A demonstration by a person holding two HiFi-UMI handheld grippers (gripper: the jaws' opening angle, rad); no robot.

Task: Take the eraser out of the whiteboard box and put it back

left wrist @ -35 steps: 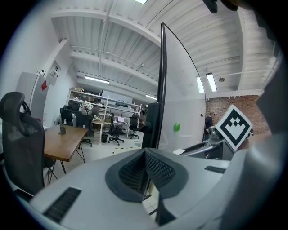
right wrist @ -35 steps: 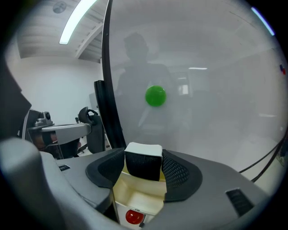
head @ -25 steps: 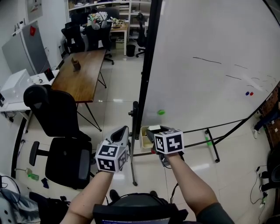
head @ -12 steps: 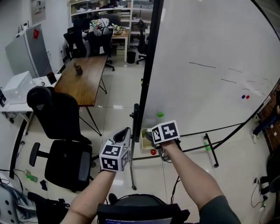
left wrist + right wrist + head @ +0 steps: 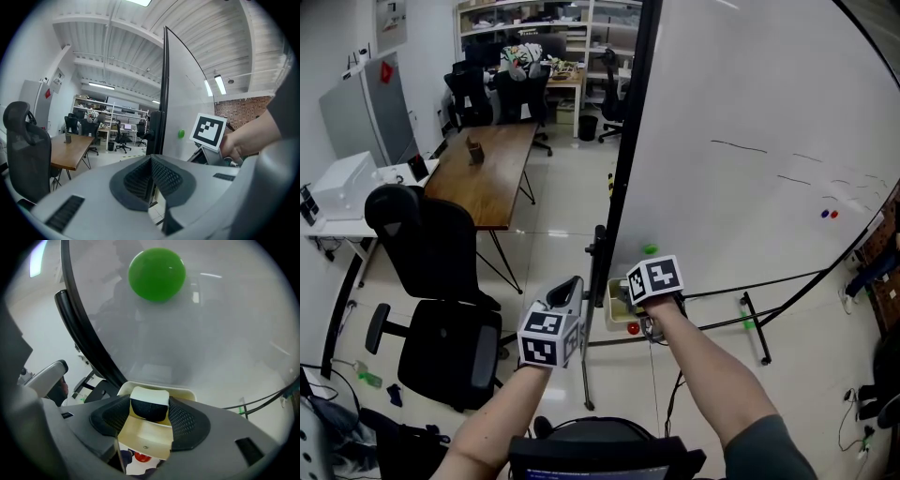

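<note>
Eraser (image 5: 149, 398) snug between right claw (image 5: 149, 408) pads

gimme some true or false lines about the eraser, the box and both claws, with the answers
1. The eraser sits between the right claw's pads, above the box. True.
2. The box is black. False: it is cream.
3. A green dot sits on the whiteboard above the box. True.
4. The left claw grips a marker. False: it is shut on nothing.
</note>
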